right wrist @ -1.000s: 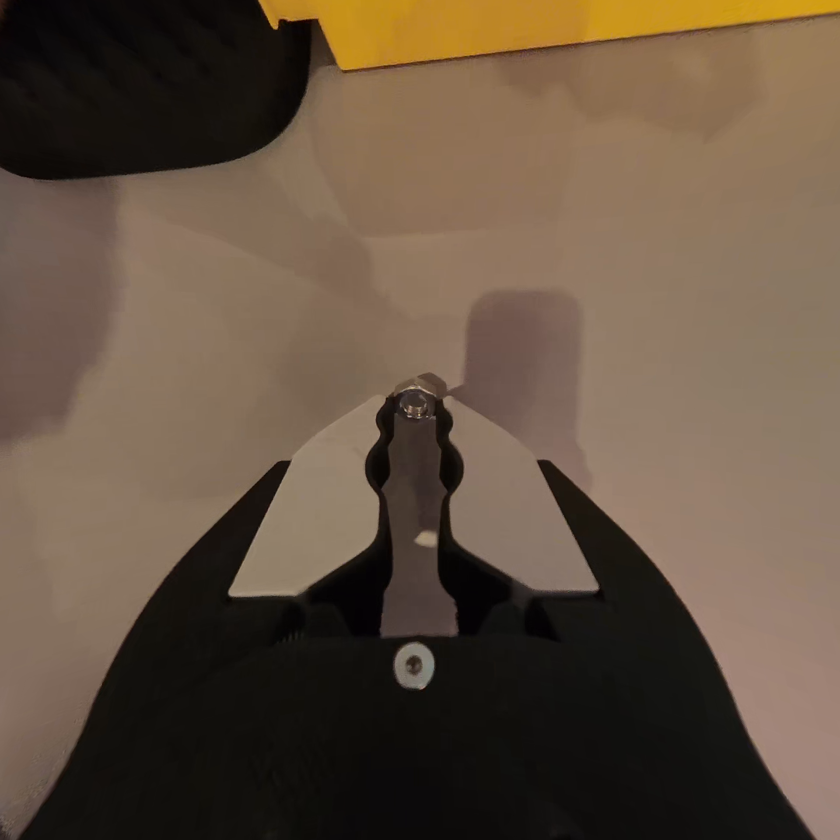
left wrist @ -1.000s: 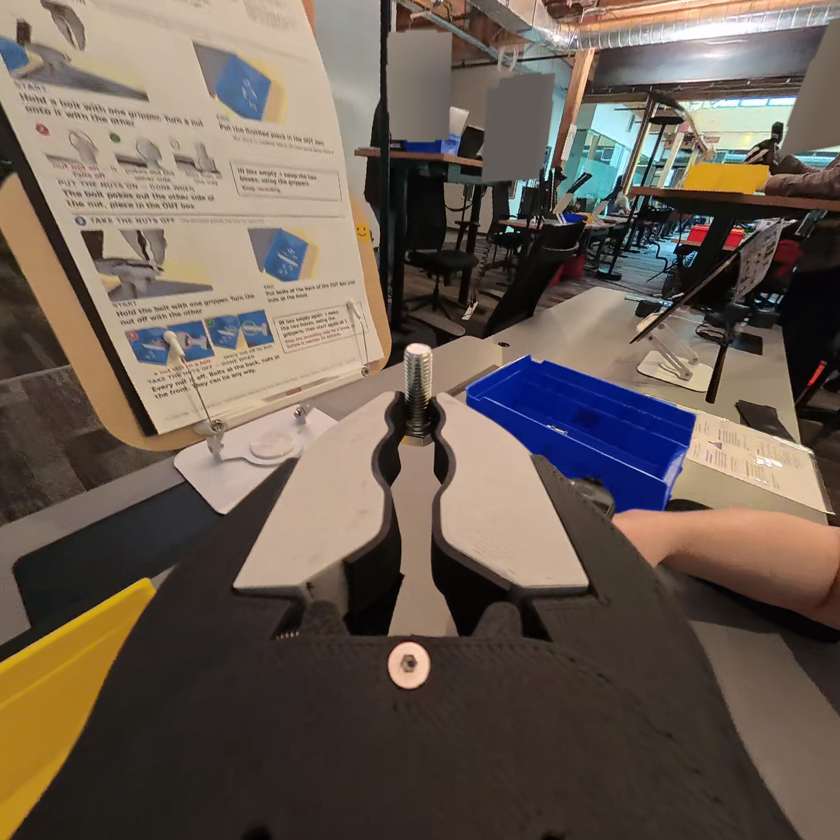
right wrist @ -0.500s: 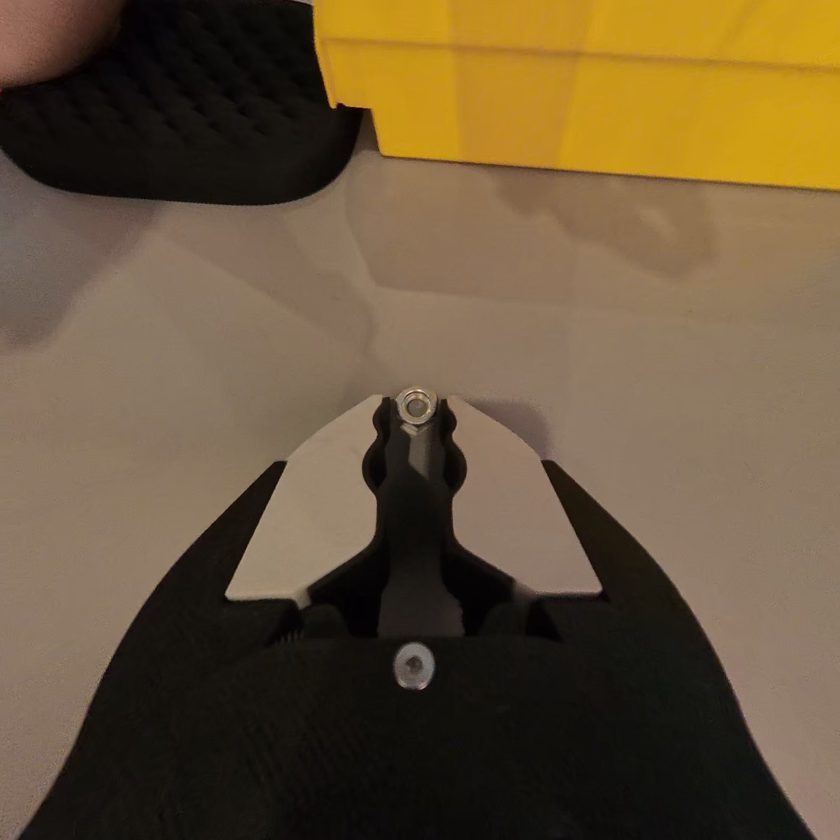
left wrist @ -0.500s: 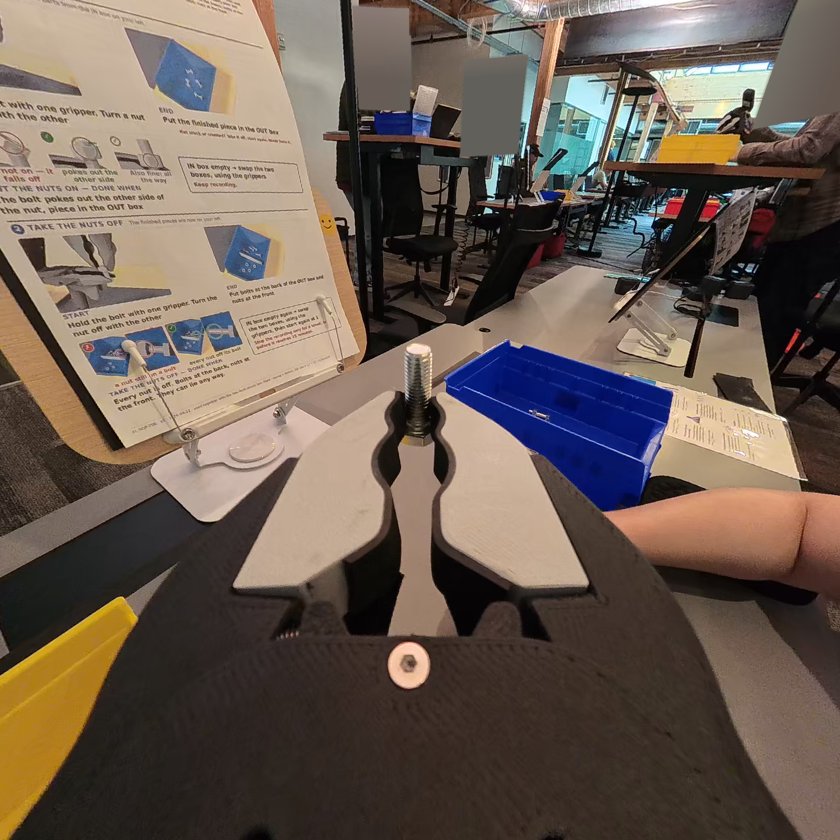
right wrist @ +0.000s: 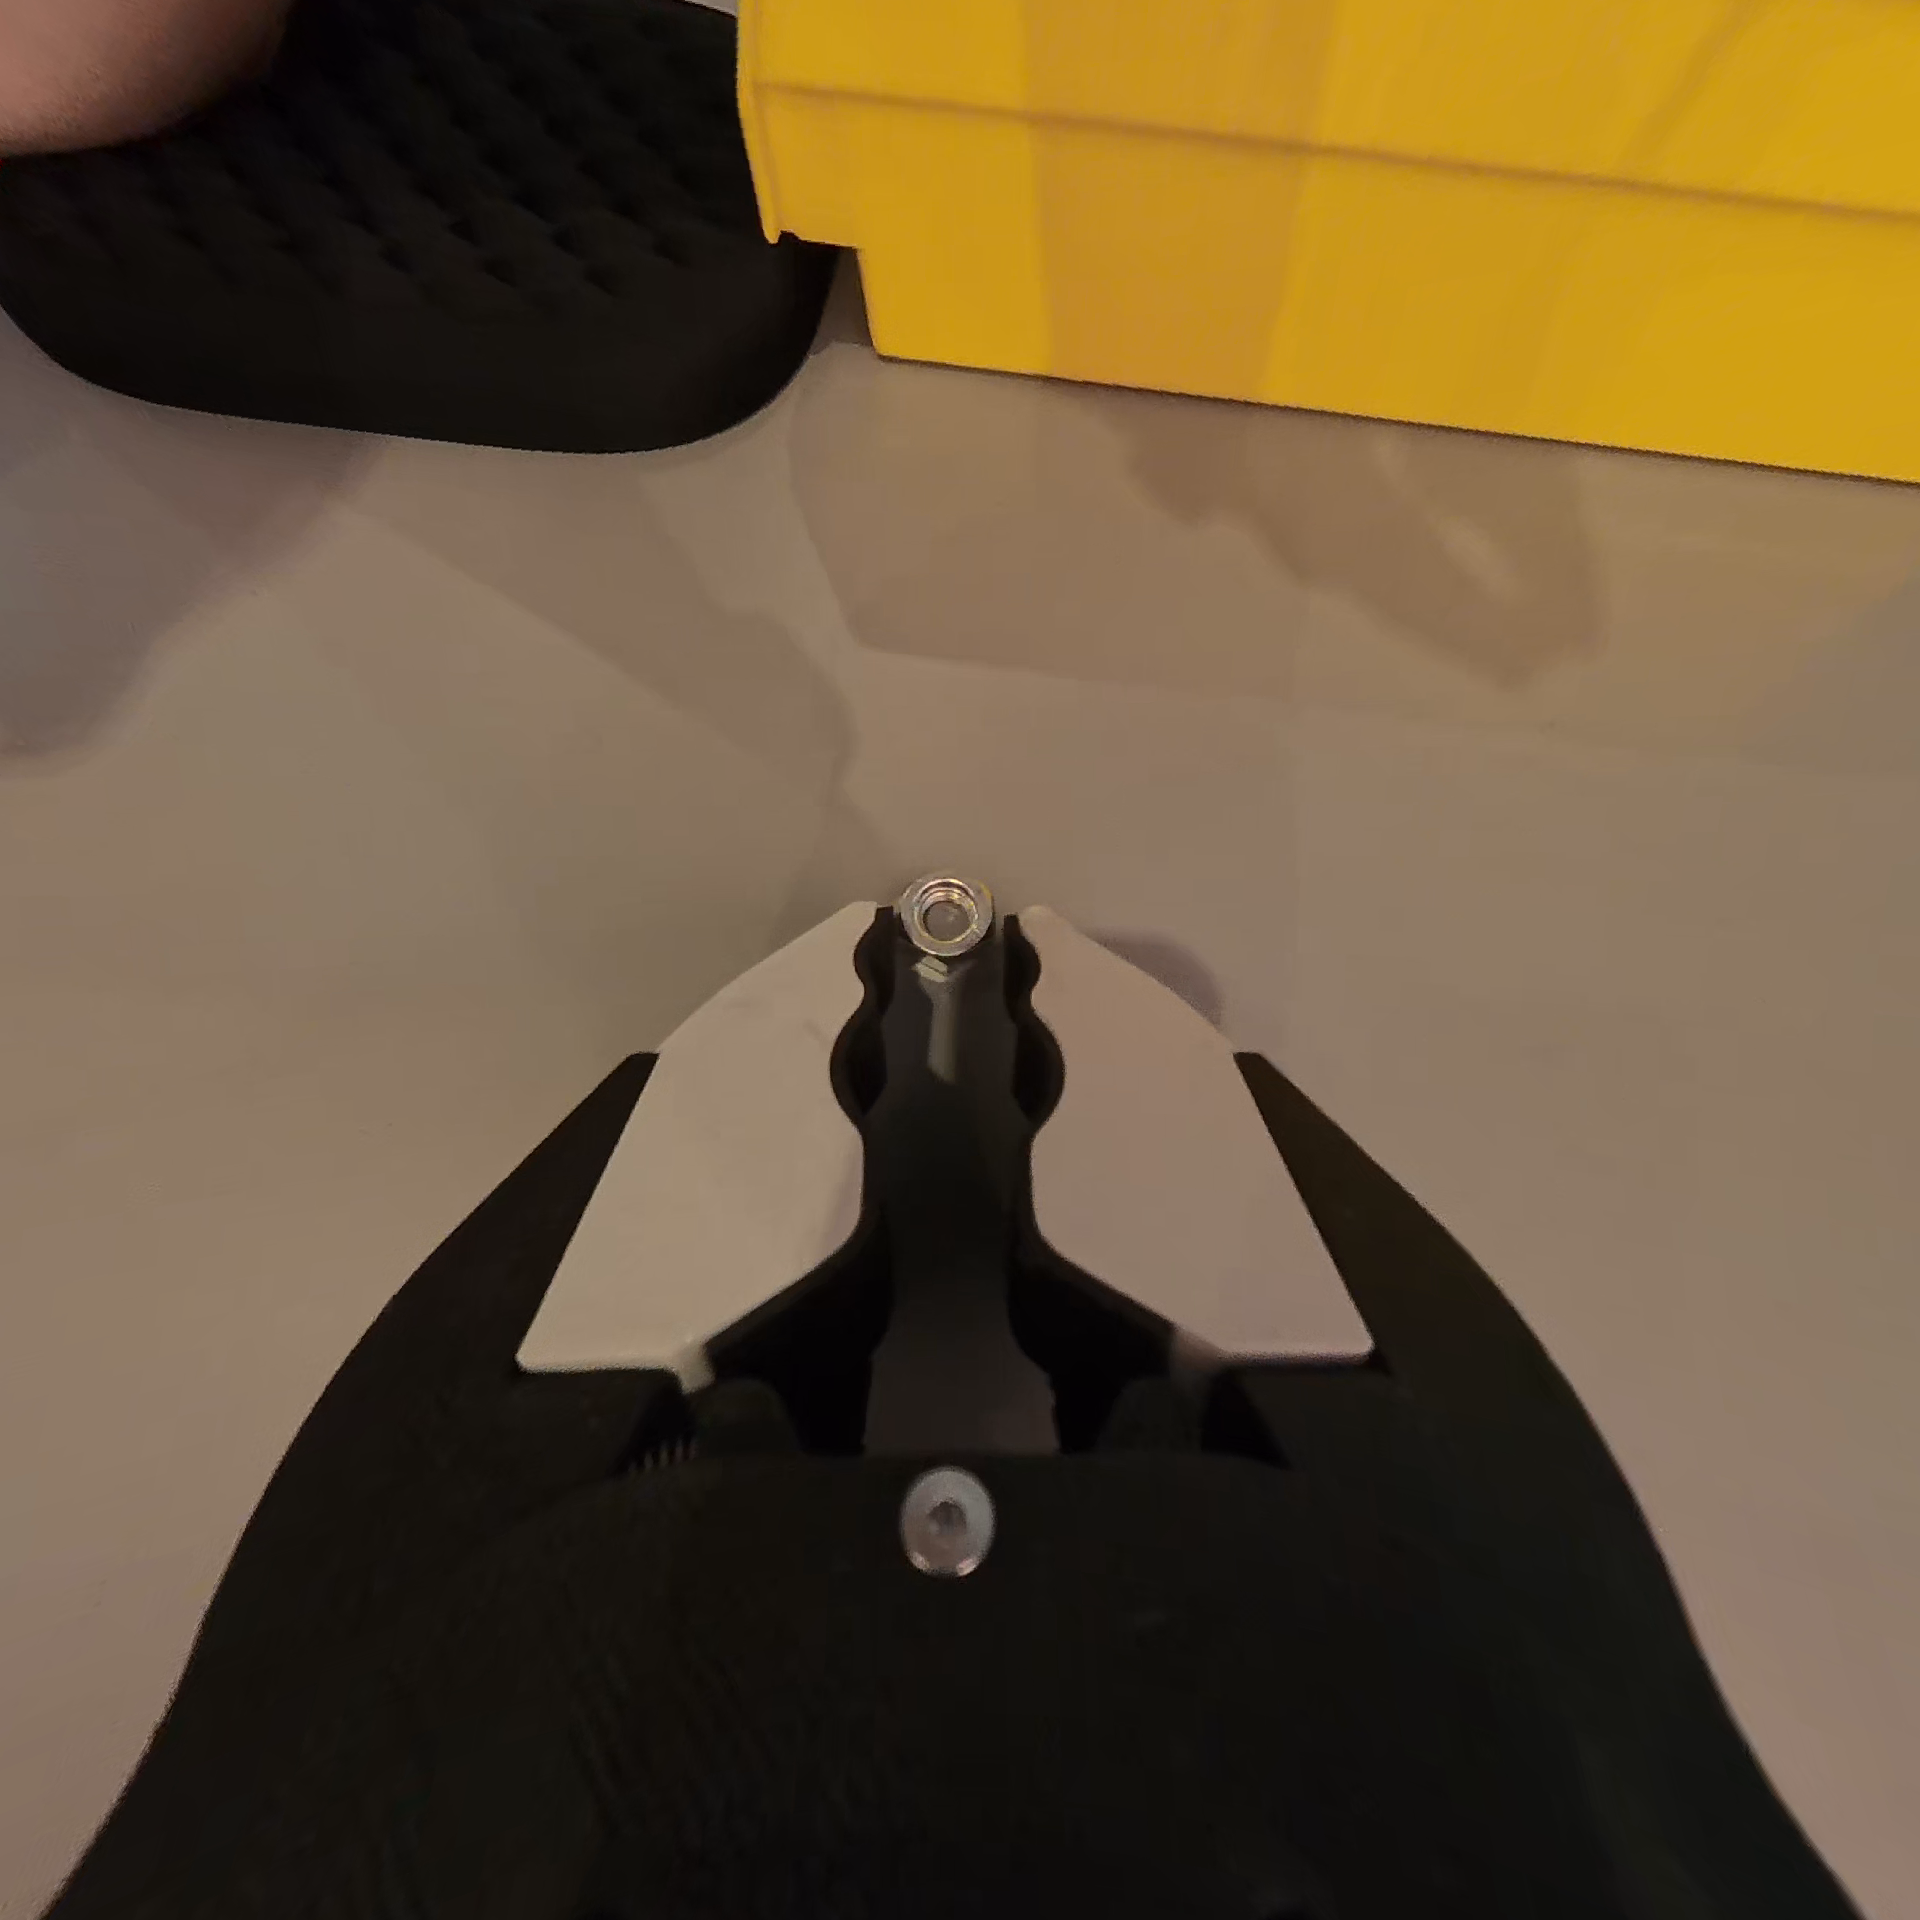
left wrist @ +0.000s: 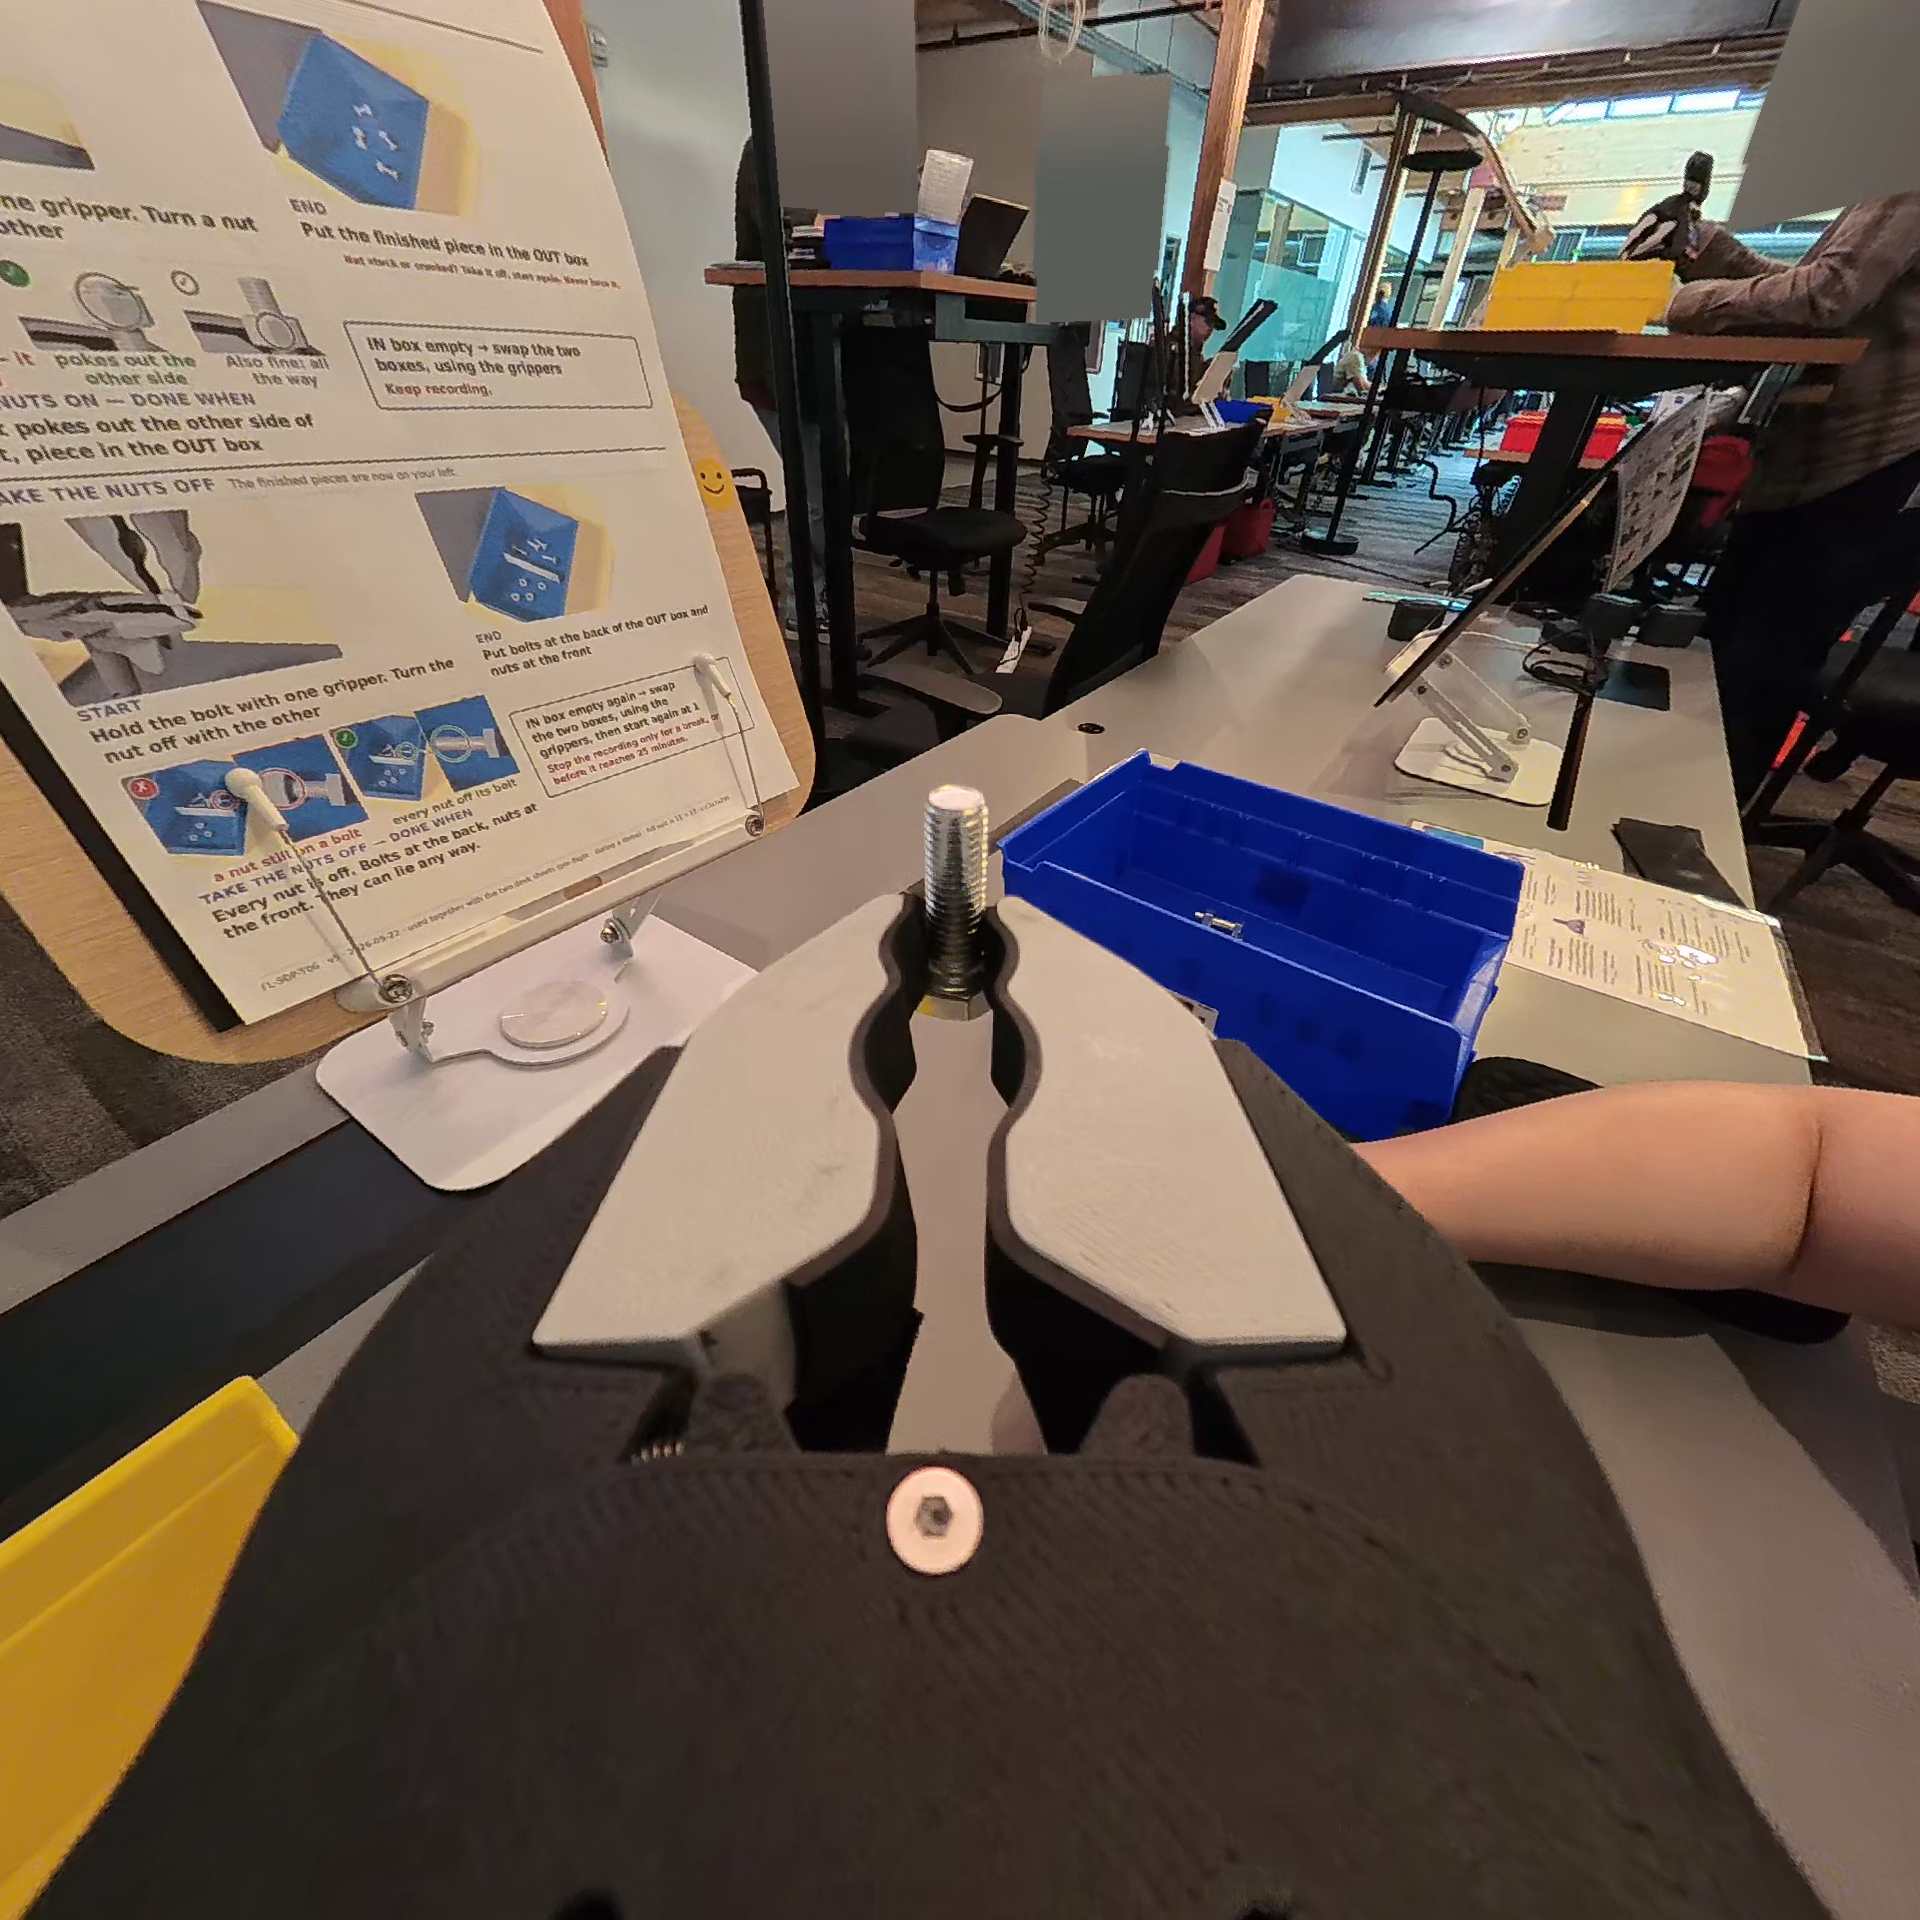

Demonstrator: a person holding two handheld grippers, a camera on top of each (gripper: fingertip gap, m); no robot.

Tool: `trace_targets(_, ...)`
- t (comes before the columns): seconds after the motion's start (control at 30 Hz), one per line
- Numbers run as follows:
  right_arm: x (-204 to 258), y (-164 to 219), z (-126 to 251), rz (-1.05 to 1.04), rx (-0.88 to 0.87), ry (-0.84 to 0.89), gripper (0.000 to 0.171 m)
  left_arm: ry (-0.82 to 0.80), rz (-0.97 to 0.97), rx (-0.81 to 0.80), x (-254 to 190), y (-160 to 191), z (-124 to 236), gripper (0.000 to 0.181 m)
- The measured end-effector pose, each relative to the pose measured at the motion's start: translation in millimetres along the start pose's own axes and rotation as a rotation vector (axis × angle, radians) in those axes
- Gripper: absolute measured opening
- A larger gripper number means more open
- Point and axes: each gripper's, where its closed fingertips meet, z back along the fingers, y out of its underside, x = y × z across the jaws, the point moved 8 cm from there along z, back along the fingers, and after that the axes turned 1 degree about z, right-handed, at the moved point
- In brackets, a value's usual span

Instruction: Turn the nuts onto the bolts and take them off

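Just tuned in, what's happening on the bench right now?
A person works two handheld grippers. The left gripper is shut on a bolt, threaded end pointing up beside the blue bin. The right gripper is shut on a nut above the grey table, near the yellow bin. Nut and bolt are not yet joined.

Two bins, a stand and a pad around the two tongs on the desk (left wrist: 1299,665).

In the left wrist view the left tongs (left wrist: 956,935) sit at centre with a bolt (left wrist: 956,862) upright between their tips; the instruction stand (left wrist: 343,582) fills the upper left, a bin (left wrist: 1268,935) lies right of centre with a sheet (left wrist: 1652,956) further right, and a forearm (left wrist: 1662,1184) below it. In the right wrist view the right tongs (right wrist: 948,925) hold a nut (right wrist: 948,920) at centre above the desk; a second bin (right wrist: 1351,208) is at upper right, a pad (right wrist: 395,229) just left of it.
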Motion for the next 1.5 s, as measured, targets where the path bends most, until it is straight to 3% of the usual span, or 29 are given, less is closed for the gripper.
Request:
trace_targets(0.13, 3.4, -3.4, 1.7, 0.041, -0.009, -0.002, 0.018, -0.012, 0.008, 0.005, 3.5, 1.8, -0.7, 0.01)
trace_targets(0.27, 10.2, -31.8, 32.2, 0.152, -0.101, 0.084, 0.018, -0.022, 0.025, 0.008, 8.2, 3.9, -0.8, 0.01)
trace_targets(0.5, 25.7, -93.8, 152.5, 0.248, -0.262, 0.319, 0.017, 0.072, 0.028, 0.098, -3.2, 27.4, -33.4, 0.009)
trace_targets(0.6, 25.4, -98.5, 204.6, 0.162, -0.321, 0.443, 0.017, 0.17, -0.042, 0.127, -27.0, 47.0, -61.1, 0.009)
trace_targets(0.7, 17.2, -86.8, 232.2, 0.08, -0.266, 0.527, 0.017, 0.205, -0.145, 0.119, -51.1, 73.5, -86.4, 0.009)
trace_targets(0.83, 14.7, -71.1, 234.0, 0.023, -0.154, 0.4, 0.017, 0.2, -0.291, 0.116, -71.4, 101.6, -103.2, 0.009)
trace_targets(1.07, 13.6, -55.4, 217.0, 0.067, 0.003, 0.303, 0.018, 0.2, -0.447, 0.096, -85.1, 104.7, -101.9, 0.009)
trace_targets(1.3, 24.3, -56.5, 219.7, 0.154, 0.029, 0.294, 0.017, 0.271, -0.433, 0.077, -91.6, 103.6, -99.6, 0.009)
trace_targets(1.5, 40.2, -59.9, 226.7, 0.243, -0.048, 0.19, 0.018, 0.49, -0.346, 0.03, -101.2, 98.4, -92.5, 0.009)
